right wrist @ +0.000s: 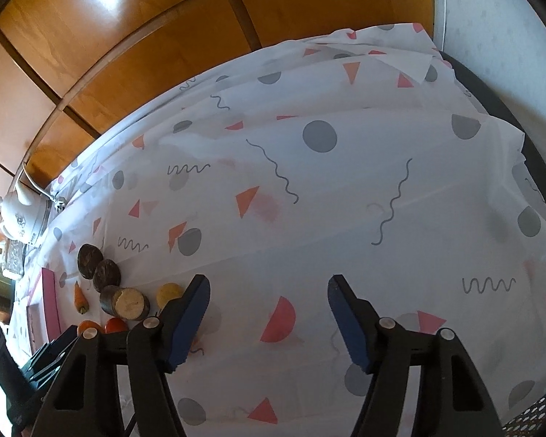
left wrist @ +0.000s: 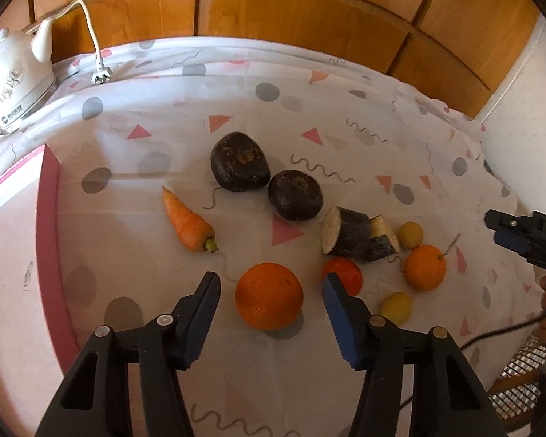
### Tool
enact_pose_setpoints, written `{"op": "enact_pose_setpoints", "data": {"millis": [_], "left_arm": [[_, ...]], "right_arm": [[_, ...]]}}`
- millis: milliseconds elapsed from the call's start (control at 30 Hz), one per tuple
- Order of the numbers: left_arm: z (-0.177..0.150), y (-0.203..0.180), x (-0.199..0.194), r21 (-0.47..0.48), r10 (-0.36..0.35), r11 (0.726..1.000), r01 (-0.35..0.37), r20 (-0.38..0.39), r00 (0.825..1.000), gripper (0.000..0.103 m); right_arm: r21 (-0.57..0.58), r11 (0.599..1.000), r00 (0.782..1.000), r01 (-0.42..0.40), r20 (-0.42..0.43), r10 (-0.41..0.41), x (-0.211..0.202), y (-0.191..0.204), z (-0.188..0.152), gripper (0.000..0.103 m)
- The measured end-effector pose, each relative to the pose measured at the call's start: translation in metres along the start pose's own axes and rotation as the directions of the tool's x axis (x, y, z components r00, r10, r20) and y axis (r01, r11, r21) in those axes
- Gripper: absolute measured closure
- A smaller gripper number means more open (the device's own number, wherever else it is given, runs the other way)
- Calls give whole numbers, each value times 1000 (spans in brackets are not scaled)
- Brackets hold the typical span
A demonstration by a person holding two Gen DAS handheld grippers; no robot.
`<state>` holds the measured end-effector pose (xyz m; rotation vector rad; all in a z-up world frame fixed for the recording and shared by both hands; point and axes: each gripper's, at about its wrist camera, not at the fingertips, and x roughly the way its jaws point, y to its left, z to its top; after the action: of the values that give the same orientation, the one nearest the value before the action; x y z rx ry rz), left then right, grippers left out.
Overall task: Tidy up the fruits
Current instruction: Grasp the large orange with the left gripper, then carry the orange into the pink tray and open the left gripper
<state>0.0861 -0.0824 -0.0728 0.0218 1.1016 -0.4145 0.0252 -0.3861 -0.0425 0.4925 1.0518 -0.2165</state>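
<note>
My left gripper (left wrist: 271, 278) is open, its fingers on either side of a large orange (left wrist: 268, 295) on the patterned cloth, not touching it. Beyond lie a red-orange fruit (left wrist: 345, 273), a smaller orange (left wrist: 425, 267), two small yellow fruits (left wrist: 396, 306) (left wrist: 410, 235), a carrot (left wrist: 188, 223), two dark round roots (left wrist: 239, 162) (left wrist: 295, 195) and a cut dark root (left wrist: 356, 236). My right gripper (right wrist: 268, 287) is open and empty over bare cloth; it also shows at the right edge of the left wrist view (left wrist: 520, 236). The produce shows small at its left (right wrist: 127, 302).
A pink-rimmed tray (left wrist: 49, 240) lies at the left of the table. A white electric kettle (left wrist: 16, 76) with its cord and plug (left wrist: 100, 73) stands at the back left. Wooden cabinet doors (left wrist: 273, 11) run behind the table. A woven chair seat (left wrist: 520, 382) is at the lower right.
</note>
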Motion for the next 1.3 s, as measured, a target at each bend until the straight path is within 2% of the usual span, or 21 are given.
{"op": "enact_pose_setpoints", "data": {"millis": [67,167,200,333,467,600,667,767,867,967,1000,1033,1133,1200,1233,1300], "left_arm": [[-1,1,9,-3,-3,1000,3,-24,1000,63],[-4,7,6,-34,-46,998,45,-17,999,64],[-6,10,2,-38,-65,997,64,-12,998,64],[-10,21,-15,-66,-65,996,66,11,998,64],[-12,33,-38,-81,-54,995,59,63,997,64],[-14,60,-62,-151,-27,988,44,115,993,64],[-17,84,-73,-229,7,973,25,140,990,64],[-22,124,-89,-353,96,935,-33,162,982,64],[-30,155,-100,-437,204,892,-114,165,965,64],[-40,186,-102,-522,280,837,-164,150,948,64],[-44,199,-100,-560,294,810,-175,129,947,64],[-46,206,-98,-580,295,796,-174,121,948,64],[-51,218,-89,-603,328,770,-207,96,940,64],[-54,221,-83,-618,329,757,-212,81,941,64],[-56,224,-80,-622,338,751,-222,73,938,64],[-59,225,-75,-612,343,755,-235,63,937,63]], "right_arm": [[-6,1000,1000,1,-3,-1,1,1,0,35],[-24,1000,1000,6,-7,-6,2,4,-1,43],[-32,999,1000,7,-11,-8,3,5,-1,43],[-101,995,998,10,-62,-16,13,17,-6,44],[-176,982,992,69,-88,-86,24,29,-14,45],[-160,973,979,167,-94,-183,33,22,-20,48],[-109,968,970,225,-72,-234,33,13,-21,48],[-31,961,959,274,-67,-276,36,-3,-25,48],[-12,951,950,310,-32,-310,36,-7,-29,48],[5,951,951,309,-15,-309,36,-11,-30,48],[12,951,951,308,-11,-308,36,-11,-31,48],[16,952,952,307,-7,-307,36,-12,-33,48],[32,953,954,301,3,-301,37,-12,-34,44],[46,957,957,288,10,-288,37,-12,-39,38],[44,960,961,277,11,-277,38,-12,-39,31],[27,964,964,266,11,-266,41,-9,-40,23]]}}
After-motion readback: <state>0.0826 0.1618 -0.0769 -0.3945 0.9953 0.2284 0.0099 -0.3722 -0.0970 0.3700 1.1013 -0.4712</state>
